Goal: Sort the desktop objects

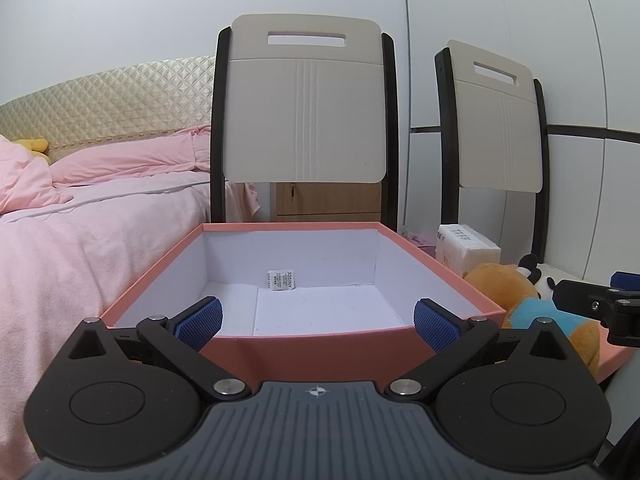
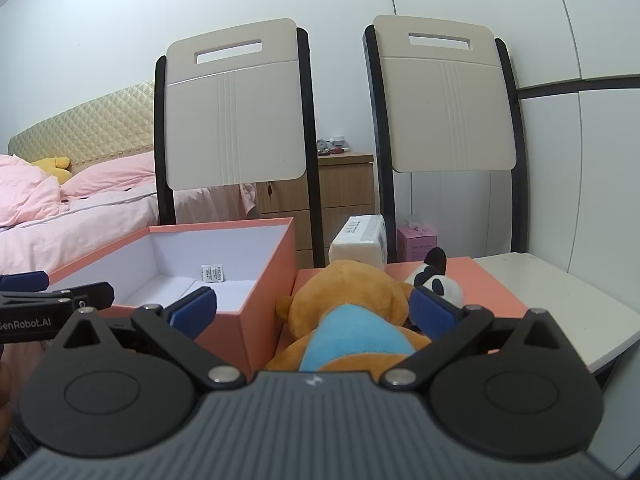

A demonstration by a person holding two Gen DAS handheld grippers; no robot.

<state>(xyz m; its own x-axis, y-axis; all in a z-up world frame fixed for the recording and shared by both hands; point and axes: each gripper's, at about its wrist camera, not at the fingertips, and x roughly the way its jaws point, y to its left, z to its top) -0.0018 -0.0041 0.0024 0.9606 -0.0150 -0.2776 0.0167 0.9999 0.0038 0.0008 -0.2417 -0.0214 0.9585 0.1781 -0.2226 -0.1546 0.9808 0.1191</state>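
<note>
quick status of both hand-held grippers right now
Left hand-held gripper: open, empty, facing the open pink cardboard box.
Right hand-held gripper: open around the brown plush bear, not closed.

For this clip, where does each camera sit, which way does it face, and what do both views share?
Left wrist: on the left gripper, open, looking forward into the pink box; the right gripper intrudes at the right edge.
Right wrist: on the right gripper, open around the brown plush bear, panda plush behind.
Shared: box, silica packet, bear, tissue pack, two chair backs, bed.

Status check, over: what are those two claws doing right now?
Left gripper open, facing pink box. Right gripper open around brown bear. Panda toy just behind.
</note>
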